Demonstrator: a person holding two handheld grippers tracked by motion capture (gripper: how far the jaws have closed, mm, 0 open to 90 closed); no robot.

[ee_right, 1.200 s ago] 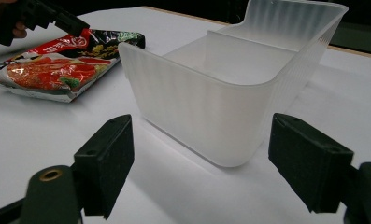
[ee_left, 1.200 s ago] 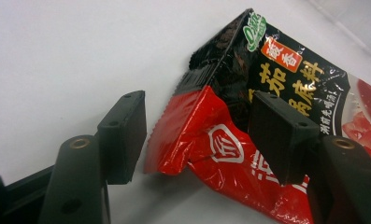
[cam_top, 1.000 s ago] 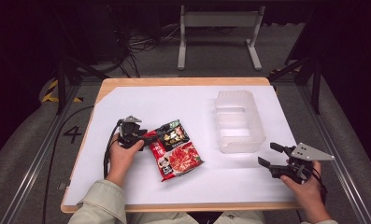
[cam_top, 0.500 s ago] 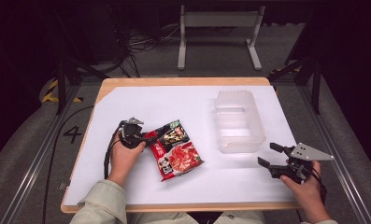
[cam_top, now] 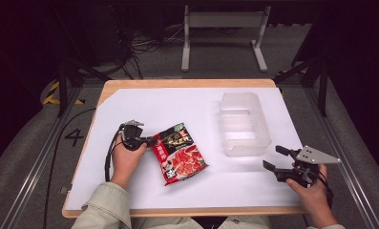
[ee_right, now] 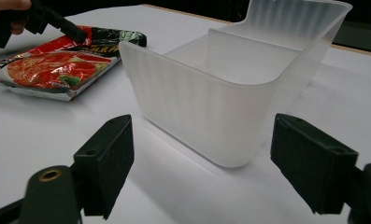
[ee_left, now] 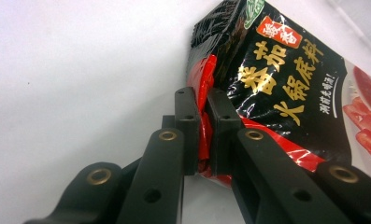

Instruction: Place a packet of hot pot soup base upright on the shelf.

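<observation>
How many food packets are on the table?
1. The red and black packet lies on the white table, left of the clear bin, its edge pinched by the left gripper.

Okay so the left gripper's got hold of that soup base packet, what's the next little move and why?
Probably lift the packet a little off the white table and start it toward the clear bin. The left gripper is shut on the packet's red edge, the packet lies flat, and the bin stands empty to its right. The right gripper is open, facing the bin, touching nothing.
</observation>
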